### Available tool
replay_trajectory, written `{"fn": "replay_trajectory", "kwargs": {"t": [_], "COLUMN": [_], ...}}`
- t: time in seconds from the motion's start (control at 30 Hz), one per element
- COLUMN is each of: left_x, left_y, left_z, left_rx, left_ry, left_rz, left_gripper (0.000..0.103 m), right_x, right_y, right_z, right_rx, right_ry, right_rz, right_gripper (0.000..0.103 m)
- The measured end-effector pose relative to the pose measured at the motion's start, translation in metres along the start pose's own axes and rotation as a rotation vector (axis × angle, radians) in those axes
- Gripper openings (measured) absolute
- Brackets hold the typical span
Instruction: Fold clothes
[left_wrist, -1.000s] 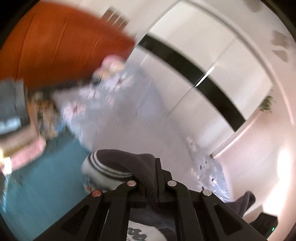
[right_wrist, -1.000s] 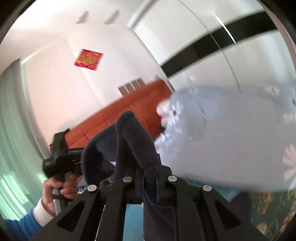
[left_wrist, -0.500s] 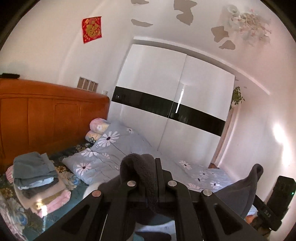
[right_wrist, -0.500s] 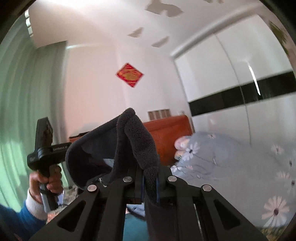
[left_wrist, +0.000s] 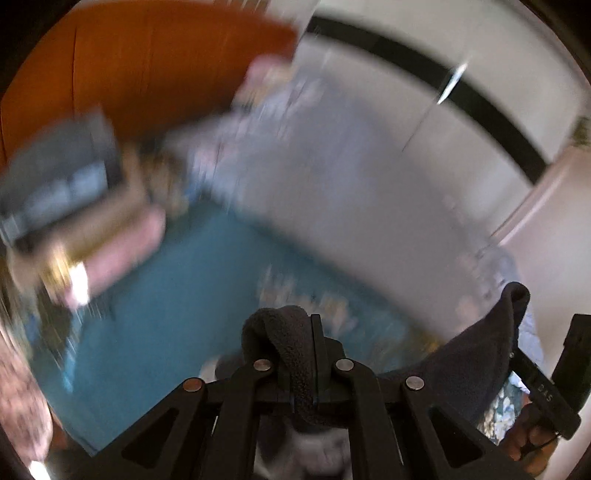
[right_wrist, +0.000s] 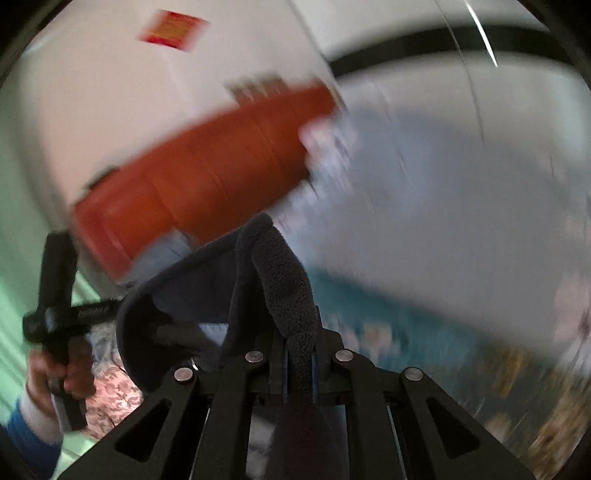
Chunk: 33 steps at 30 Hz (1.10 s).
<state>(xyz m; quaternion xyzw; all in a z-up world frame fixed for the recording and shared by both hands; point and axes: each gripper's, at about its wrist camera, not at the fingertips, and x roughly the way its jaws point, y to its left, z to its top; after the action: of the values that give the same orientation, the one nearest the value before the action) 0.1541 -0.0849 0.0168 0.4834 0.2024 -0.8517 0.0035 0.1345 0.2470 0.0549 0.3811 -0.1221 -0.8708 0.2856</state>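
Note:
A dark navy fleece garment (left_wrist: 291, 354) is pinched in my left gripper (left_wrist: 308, 369), whose jaws are shut on a fold of it. Its far edge (left_wrist: 491, 339) rises at the right, where the other hand-held gripper (left_wrist: 550, 391) shows. My right gripper (right_wrist: 299, 365) is shut on another fold of the same fleece (right_wrist: 280, 280), which arches to the left. The left hand and its gripper handle (right_wrist: 55, 317) show at the left of the right wrist view. Both views are motion-blurred. The garment hangs above the teal bed sheet (left_wrist: 177, 314).
A stack of folded clothes (left_wrist: 70, 199) lies at the left of the bed. A pale floral duvet (left_wrist: 314, 166) lies against the wooden headboard (left_wrist: 147, 62). A white wardrobe with a black stripe (left_wrist: 461, 85) stands behind.
Both grippers have swung downward with the fleece. The views tilted from the wall and ceiling down toward the bed and are blurred now. Both grips are unchanged.

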Motion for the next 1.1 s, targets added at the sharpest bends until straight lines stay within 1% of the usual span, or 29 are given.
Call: {"fn": "replay_trajectory", "kwargs": {"t": [0.03, 0.07, 0.13, 0.17, 0.23, 0.3, 0.33, 0.4, 0.47, 0.5, 0.53, 0.57, 0.6, 0.63, 0.67, 0.7, 0.73, 0.8, 0.87, 0.93, 0.97, 1.03, 1.1], "left_x": [0.022, 0.038, 0.062, 0.067, 0.076, 0.089, 0.096, 0.111, 0.126, 0.137, 0.148, 0.161, 0.167, 0.165, 0.162, 0.158, 0.153, 0.142, 0.135, 0.13, 0.129, 0.122, 0.115], "left_y": [0.005, 0.007, 0.006, 0.002, -0.009, -0.022, -0.026, -0.031, -0.036, -0.033, -0.029, -0.022, -0.016, -0.008, 0.0, 0.008, 0.018, 0.039, 0.059, 0.083, 0.092, 0.111, 0.128], "left_z": [-0.005, -0.008, -0.005, 0.0, 0.016, 0.04, 0.049, 0.068, 0.086, 0.09, 0.092, 0.092, 0.089, 0.085, 0.08, 0.075, 0.072, 0.064, 0.055, 0.038, 0.031, 0.014, -0.005], "left_rx": [-0.02, -0.029, -0.021, -0.012, 0.015, 0.041, 0.044, 0.045, 0.046, 0.039, 0.029, 0.011, -0.007, -0.025, -0.042, -0.059, -0.07, -0.09, -0.119, -0.162, -0.179, -0.218, -0.262], "left_ry": [0.047, 0.07, 0.083, 0.08, 0.067, 0.053, 0.056, 0.067, 0.078, 0.113, 0.156, 0.216, 0.254, 0.253, 0.243, 0.232, 0.218, 0.187, 0.172, 0.191, 0.201, 0.201, 0.196], "left_rz": [0.015, 0.024, 0.031, 0.033, 0.037, 0.044, 0.047, 0.052, 0.057, 0.052, 0.044, 0.029, 0.008, -0.022, -0.054, -0.087, -0.087, -0.069, -0.043, -0.01, -0.002, 0.012, 0.014], "left_gripper": [0.006, 0.006, 0.006, 0.006, 0.006, 0.006, 0.006, 0.006, 0.009, 0.01, 0.015, 0.017, 0.018, 0.018, 0.022, 0.03, 0.033, 0.035, 0.037, 0.038, 0.038, 0.038, 0.038], "right_x": [0.02, 0.04, 0.064, 0.076, 0.09, 0.11, 0.118, 0.132, 0.151, 0.164, 0.177, 0.191, 0.205, 0.219, 0.228, 0.234, 0.239, 0.244, 0.248, 0.255, 0.258, 0.253, 0.237], "right_y": [-0.014, -0.027, -0.049, -0.059, -0.068, -0.071, -0.073, -0.081, -0.092, -0.1, -0.107, -0.116, -0.125, -0.134, -0.141, -0.148, -0.157, -0.173, -0.181, -0.183, -0.183, -0.18, -0.172], "right_z": [-0.007, -0.014, -0.016, -0.016, 0.001, 0.027, 0.04, 0.055, 0.067, 0.07, 0.073, 0.07, 0.066, 0.06, 0.055, 0.051, 0.048, 0.046, 0.046, 0.043, 0.041, 0.041, 0.042], "right_rx": [0.043, 0.087, 0.127, 0.144, 0.143, 0.124, 0.113, 0.11, 0.12, 0.131, 0.141, 0.16, 0.181, 0.205, 0.222, 0.242, 0.275, 0.335, 0.349, 0.345, 0.343, 0.355, 0.332], "right_ry": [0.037, 0.074, 0.107, 0.12, 0.124, 0.124, 0.122, 0.119, 0.129, 0.146, 0.163, 0.193, 0.227, 0.252, 0.264, 0.27, 0.277, 0.285, 0.3, 0.32, 0.33, 0.326, 0.294], "right_rz": [-0.009, -0.017, -0.037, -0.047, -0.069, -0.091, -0.108, -0.13, -0.156, -0.171, -0.187, -0.205, -0.225, -0.247, -0.269, -0.291, -0.305, -0.32, -0.337, -0.344, -0.348, -0.312, -0.302], "right_gripper": [0.009, 0.009, 0.009, 0.009, 0.009, 0.009, 0.009, 0.009, 0.009, 0.009, 0.009, 0.009, 0.009, 0.009, 0.009, 0.009, 0.009, 0.009, 0.009, 0.01, 0.013, 0.015, 0.025]}}
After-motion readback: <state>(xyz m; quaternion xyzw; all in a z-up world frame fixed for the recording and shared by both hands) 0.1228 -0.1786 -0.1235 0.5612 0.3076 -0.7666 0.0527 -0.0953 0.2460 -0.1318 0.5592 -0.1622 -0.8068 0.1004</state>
